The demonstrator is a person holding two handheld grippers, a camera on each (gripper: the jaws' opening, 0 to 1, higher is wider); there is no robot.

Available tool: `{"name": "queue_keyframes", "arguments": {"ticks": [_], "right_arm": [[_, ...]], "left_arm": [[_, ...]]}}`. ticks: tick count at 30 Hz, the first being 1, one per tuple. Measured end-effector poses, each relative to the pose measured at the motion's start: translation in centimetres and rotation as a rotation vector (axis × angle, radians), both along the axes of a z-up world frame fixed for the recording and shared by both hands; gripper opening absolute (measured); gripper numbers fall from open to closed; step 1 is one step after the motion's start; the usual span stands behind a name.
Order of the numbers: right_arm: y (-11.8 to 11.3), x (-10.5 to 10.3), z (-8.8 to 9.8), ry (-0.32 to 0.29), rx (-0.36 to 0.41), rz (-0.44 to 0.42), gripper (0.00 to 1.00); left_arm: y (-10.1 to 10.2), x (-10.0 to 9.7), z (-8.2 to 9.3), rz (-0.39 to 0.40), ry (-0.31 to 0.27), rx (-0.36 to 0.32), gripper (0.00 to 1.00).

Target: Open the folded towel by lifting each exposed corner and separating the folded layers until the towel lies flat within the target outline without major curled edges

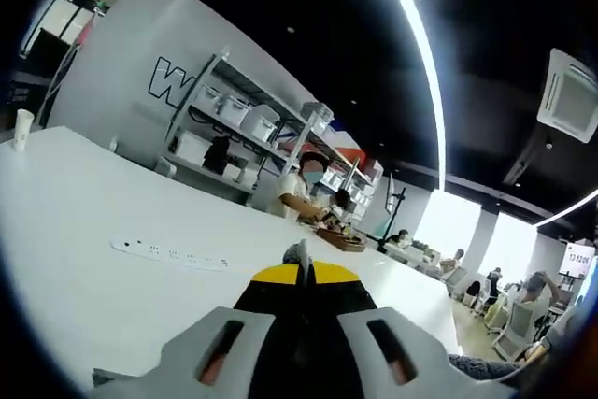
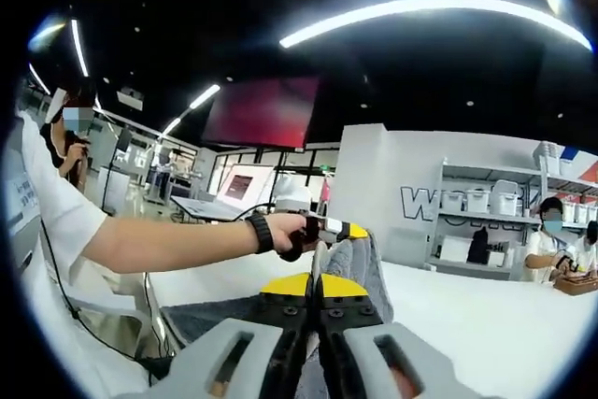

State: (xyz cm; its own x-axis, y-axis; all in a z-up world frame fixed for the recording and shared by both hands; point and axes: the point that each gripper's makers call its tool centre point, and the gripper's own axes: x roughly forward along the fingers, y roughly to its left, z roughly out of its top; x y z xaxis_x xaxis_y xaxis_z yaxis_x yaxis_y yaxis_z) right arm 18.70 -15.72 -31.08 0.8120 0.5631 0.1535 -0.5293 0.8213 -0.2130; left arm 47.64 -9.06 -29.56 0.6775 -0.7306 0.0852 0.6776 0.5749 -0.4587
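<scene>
- Left hand-held gripper [image 1: 303,266] is pointing forward, its 2 jaws pressed together.
- Right hand-held gripper [image 2: 316,273] is closing its jaws likewise.
- Person's arm [image 2: 168,242] is reaching across, wrist banded.

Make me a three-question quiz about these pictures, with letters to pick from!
1. Where does the power strip lie?
A. on the white table
B. on a shelf
C. on the floor

2. What colour is the towel?
A. red
B. grey
C. green

3. How is the right gripper?
A. wide open
B. shut on the towel
C. holding a cup

Answers: 1 A, it lies flat on the tabletop. 2 B, the lifted cloth is grey. 3 B, its jaws pinch the cloth's edge.
</scene>
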Motion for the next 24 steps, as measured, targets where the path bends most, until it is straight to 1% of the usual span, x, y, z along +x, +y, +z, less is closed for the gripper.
{"name": "queue_keyframes", "arguments": {"ticks": [2, 5, 11, 13, 15, 16, 19, 20, 22, 24], "right_arm": [[-0.2, -0.2, 0.0, -0.003, 0.001, -0.005, 0.0], [-0.6, -0.3, 0.0, -0.011, 0.001, -0.017, 0.0], [-1.5, -0.3, -0.2, -0.009, 0.018, -0.04, 0.0], [-1.8, -0.3, -0.1, -0.011, 0.019, -0.049, 0.0], [-2.0, -0.3, 0.0, -0.016, 0.016, -0.056, 0.0], [-2.0, -0.3, 0.1, -0.018, 0.017, -0.056, 0.0], [-2.4, -0.4, 0.1, -0.019, 0.016, -0.066, 0.0], [-2.6, -0.4, 0.2, -0.027, 0.007, -0.082, 0.0], [-2.7, -0.5, 0.2, -0.03, 0.004, -0.083, 0.0], [-2.8, -0.7, 0.2, -0.019, 0.026, -0.072, 0.0]], "left_arm": [[-0.3, -0.1, 0.1, -0.008, -0.008, -0.001, 0.01], [-1.0, -0.2, 0.5, -0.014, -0.02, -0.02, 0.01], [-1.5, -0.4, 0.4, -0.024, -0.018, -0.022, 0.01], [-1.6, -0.6, 0.5, -0.032, -0.015, -0.041, 0.01], [-1.8, -0.7, 0.8, -0.034, -0.029, -0.044, 0.01], [-2.0, -0.8, 1.0, -0.036, -0.048, -0.046, 0.01], [-2.2, -0.8, 1.3, -0.047, -0.045, -0.071, 0.01], [-2.3, -0.8, 1.3, -0.05, -0.041, -0.075, 0.01], [-2.5, -0.7, 1.3, -0.055, -0.04, -0.079, 0.01], [-2.8, -0.8, 1.3, -0.057, -0.041, -0.077, 0.01]]}}
